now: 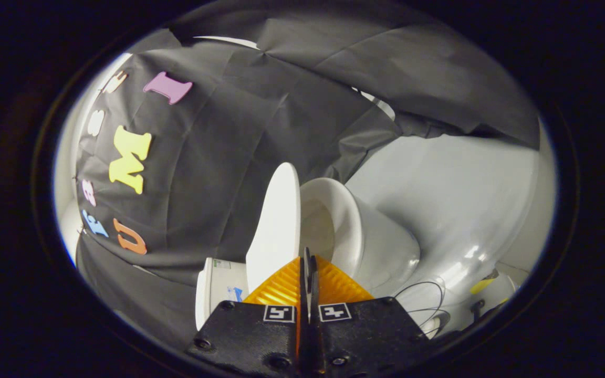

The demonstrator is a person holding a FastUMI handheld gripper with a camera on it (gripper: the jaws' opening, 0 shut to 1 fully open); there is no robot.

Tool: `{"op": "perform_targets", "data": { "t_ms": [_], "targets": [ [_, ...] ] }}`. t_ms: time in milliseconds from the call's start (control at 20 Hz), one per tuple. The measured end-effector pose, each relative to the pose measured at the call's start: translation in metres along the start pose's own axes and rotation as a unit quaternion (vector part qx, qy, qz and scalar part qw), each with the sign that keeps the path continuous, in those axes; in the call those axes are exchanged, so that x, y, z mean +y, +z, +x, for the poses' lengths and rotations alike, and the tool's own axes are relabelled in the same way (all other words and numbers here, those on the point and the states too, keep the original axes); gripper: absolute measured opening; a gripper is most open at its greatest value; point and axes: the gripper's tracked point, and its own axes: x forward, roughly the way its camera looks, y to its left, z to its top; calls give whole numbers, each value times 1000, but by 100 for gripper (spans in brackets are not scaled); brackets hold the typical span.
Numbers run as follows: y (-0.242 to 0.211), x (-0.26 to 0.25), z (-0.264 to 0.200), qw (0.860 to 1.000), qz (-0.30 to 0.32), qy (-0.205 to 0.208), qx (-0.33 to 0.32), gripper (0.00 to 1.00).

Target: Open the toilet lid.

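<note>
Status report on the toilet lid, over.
Claw shut, fingers together, gripping nothing. Toilet lid raised off the bowl, just ahead of the fingertips. Nothing between claw and lid.

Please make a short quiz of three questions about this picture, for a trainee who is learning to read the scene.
1. True or false: the toilet lid is raised away from the bowl.
2. The fingers of the gripper are: A) wide apart, B) closed together, C) pressed on both sides of the lid.
3. Fill in: behind the toilet hangs a black ____.

Key: 1 true. 2 B; the tips meet just below the lid's edge, and whether they pinch it cannot be told. 3 cloth.
</note>
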Motion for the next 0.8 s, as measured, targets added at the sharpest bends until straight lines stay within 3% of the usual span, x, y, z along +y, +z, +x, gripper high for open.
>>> {"op": "perform_targets", "data": {
  "t_ms": [800],
  "targets": [
    [-2, 69, -21, 998, -55, 11, -41, 4]
  ]
}}
